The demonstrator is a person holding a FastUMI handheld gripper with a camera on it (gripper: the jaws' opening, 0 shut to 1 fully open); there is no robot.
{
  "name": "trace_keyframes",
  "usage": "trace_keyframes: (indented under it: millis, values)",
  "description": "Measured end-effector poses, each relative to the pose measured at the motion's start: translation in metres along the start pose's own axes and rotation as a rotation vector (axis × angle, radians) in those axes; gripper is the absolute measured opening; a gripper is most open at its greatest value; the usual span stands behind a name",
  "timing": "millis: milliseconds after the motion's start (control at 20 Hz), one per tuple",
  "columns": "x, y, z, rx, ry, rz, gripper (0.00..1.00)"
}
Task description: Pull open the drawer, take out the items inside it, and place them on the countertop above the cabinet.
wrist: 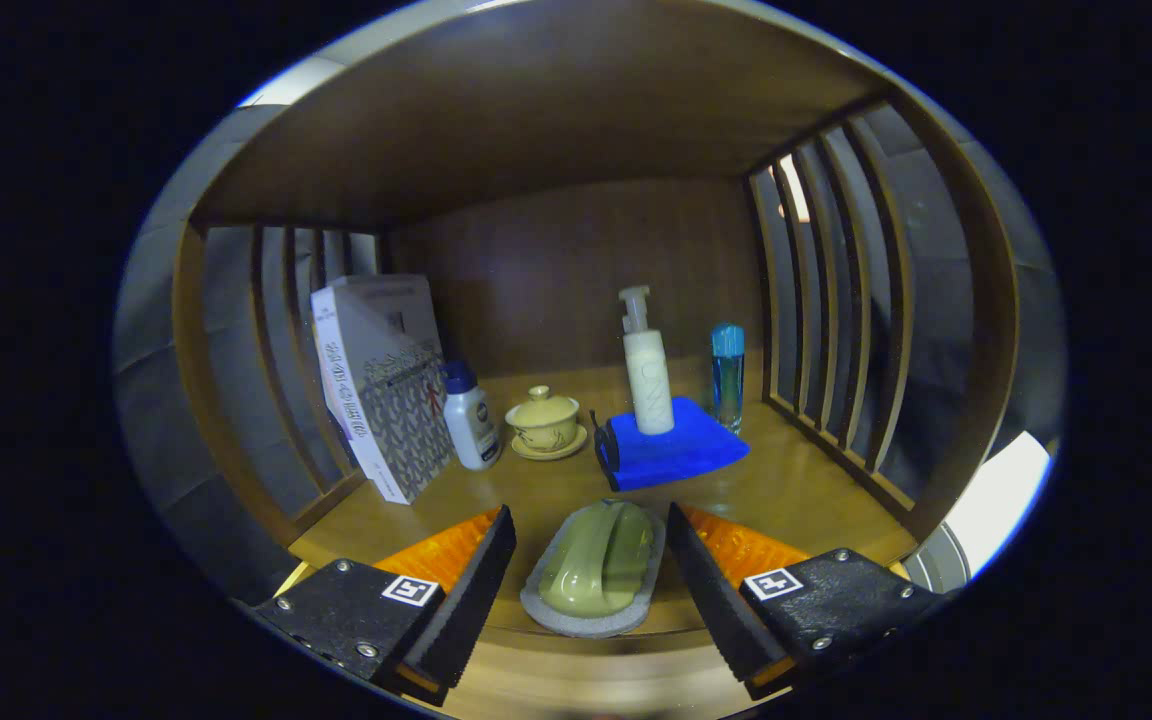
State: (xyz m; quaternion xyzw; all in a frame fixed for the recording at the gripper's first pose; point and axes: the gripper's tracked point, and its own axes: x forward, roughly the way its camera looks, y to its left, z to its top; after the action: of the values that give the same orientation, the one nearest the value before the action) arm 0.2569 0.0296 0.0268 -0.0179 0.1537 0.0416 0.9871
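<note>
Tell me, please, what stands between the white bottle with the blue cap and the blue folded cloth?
A yellow lidded cup on its saucer, seen in the gripper view. The gripper is open around the green dish.

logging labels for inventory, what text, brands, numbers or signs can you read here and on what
Grey patterned box: print on its spine and face, too blurred to read.
White blue-capped bottle: small dark label, unreadable.
Cream pump bottle on the blue folded cloth: faint vertical lettering, unreadable.
Gripper, open either side of the green soap dish: square black-and-white marker on each finger, no words.
</note>
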Motion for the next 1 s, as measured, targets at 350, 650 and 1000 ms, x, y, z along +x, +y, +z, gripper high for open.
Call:
trace_keyframes:
  millis: [350,650,1000]
  values:
    - [-0.060,0.001,-0.004,-0.029,-0.104,0.001,0.95]
    - [-0.104,0.010,-0.020,-0.037,-0.153,0.004,0.95]
    - [-0.152,0.017,-0.043,-0.101,-0.235,-0.013,0.95]
